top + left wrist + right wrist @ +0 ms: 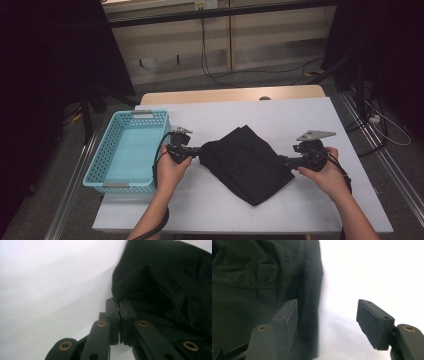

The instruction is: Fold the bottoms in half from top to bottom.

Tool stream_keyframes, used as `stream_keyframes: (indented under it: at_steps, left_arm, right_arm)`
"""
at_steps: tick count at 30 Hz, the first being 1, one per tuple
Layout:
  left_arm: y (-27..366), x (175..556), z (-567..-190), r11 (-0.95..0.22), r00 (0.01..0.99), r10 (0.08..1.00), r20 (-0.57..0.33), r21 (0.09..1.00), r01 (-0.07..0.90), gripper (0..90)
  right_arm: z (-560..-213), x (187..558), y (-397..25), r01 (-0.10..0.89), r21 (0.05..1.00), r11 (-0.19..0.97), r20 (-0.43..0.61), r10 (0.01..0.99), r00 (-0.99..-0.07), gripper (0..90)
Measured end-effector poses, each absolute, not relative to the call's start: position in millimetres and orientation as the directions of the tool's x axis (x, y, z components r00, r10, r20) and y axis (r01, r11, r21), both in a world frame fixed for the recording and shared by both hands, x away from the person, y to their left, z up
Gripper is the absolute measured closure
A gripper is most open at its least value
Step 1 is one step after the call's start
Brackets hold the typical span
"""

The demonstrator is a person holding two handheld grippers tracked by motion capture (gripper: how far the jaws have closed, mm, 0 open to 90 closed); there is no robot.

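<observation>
Black cloth between two tongs — left pair pinching, right pair spread at the opposite edge.

The folded cloth (245,163) lies on the white counter (310,115), just right of the blue basket (127,150), its long axis running slantwise from the far left down to the near right. The left tongs (196,151) meet its left corner, jaws pressed together on a fold of fabric, as the left gripper view shows (119,315). The right tongs (283,161) stand at the right edge, jaws wide apart — one jaw over the cloth, the other over bare counter, the hem running between them in the right gripper view (325,322). The cloth therefore lies inward of both tongs; a grip on the right side would seem to need only a closing on that hem.
</observation>
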State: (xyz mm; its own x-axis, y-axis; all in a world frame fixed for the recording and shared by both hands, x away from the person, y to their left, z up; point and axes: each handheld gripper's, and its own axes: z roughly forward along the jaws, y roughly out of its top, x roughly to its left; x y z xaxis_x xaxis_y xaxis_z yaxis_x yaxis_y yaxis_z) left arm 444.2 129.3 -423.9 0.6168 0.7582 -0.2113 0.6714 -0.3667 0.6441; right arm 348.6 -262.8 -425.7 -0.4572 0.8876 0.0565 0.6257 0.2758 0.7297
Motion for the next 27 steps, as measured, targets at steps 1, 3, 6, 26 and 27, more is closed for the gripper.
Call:
stream_keyframes:
  at_steps: [1,3,6,26,27]
  left_arm:
    - [129,449,-422,-0.366,0.612,0.764,-0.203,0.645,0.671,87.1]
    - [128,459,-419,-0.357,0.598,0.779,-0.189,0.65,0.671,87.1]
    - [129,476,-415,-0.35,0.576,0.799,-0.173,0.646,0.679,87.2]
    - [101,499,-431,-0.305,0.476,0.872,-0.118,0.63,0.715,20.6]
    - [102,498,-435,-0.324,0.476,0.874,-0.097,0.613,0.72,21.9]
  right_arm:
    - [-426,349,-263,0.625,0.73,0.275,0.057,0.887,-0.458,33.4]
    - [-425,348,-263,0.624,0.732,0.274,0.058,0.887,-0.458,33.4]
    - [-425,348,-264,0.626,0.733,0.267,0.064,0.889,-0.453,33.1]
    - [-433,349,-233,0.61,0.721,0.328,0.027,0.867,-0.498,28.4]
    - [-434,349,-230,0.607,0.722,0.332,0.02,0.867,-0.499,28.1]
